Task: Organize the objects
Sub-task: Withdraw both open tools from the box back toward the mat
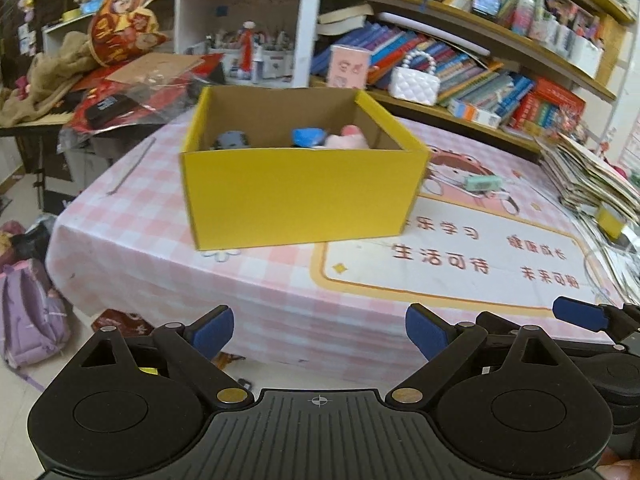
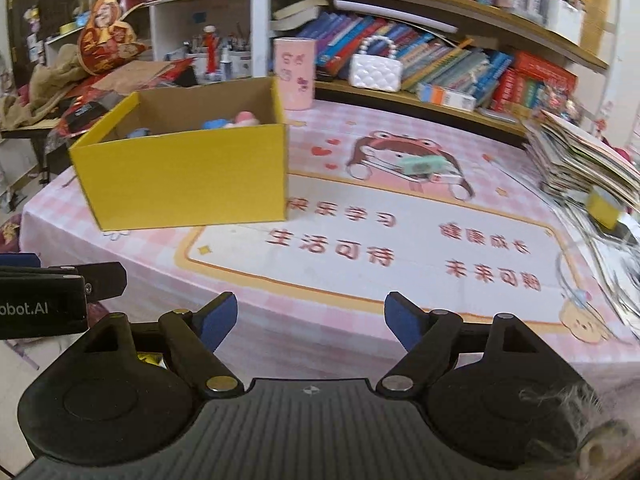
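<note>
We see both tools held over the near edge of the table, each with its jaws spread wide and nothing between the blue pads. The left gripper hangs above the pink checked tablecloth, touching nothing; the right gripper does the same a little further along, gaping slightly less than its partner. From the left wrist view, a blue pad of the right tool pokes in at the lower right edge.

The yellow cardboard box stands upright on the cloth, well ahead of both tools, its top open and its inside plain brown. In it lie a grey toy, a blue object and a pink soft thing (we cannot make out what any of them is, since the box wall hides their lower parts).

Beyond the box to the right, a small mint-green item lies alone on the printed cartoon figure, well apart from the box. A pink cup-like container stands just behind the box's far corner.
</note>
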